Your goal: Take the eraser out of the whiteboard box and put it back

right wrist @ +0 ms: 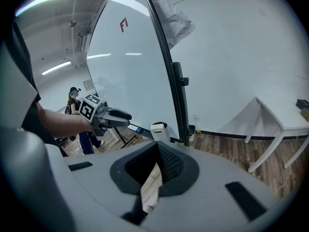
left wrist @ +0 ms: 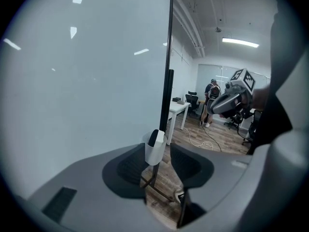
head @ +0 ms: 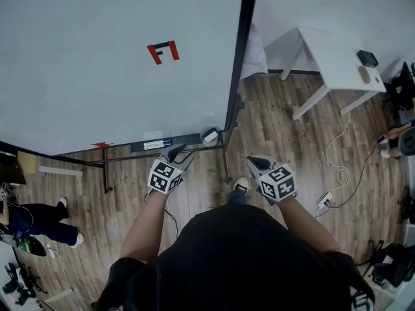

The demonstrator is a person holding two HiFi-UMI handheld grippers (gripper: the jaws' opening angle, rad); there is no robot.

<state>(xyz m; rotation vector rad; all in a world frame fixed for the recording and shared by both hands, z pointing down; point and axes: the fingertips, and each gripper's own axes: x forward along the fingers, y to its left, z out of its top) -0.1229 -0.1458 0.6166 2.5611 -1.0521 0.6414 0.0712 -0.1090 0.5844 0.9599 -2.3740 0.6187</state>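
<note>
Two tools are up at the whiteboard [head: 97, 63], and the eraser [left wrist: 153, 138] stands in the box [head: 209, 135] at the right end of the tray [head: 159, 144], its dark top poking above the rim. That fits a lift yet to come, or one already undone.

Risks, as I judge them: the box looks small and light, hung by the frame's corner. A tool coming in off-line could knock it, or pinch the rim along with the eraser. A shallow grip might drop the eraser to the floor [head: 292, 173].

Left tool [head: 180, 150]: jaws partly apart, empty, lined up on the box, near but short of it. Right tool [head: 254, 161]: jaws together, holding nothing, off to the right.
</note>
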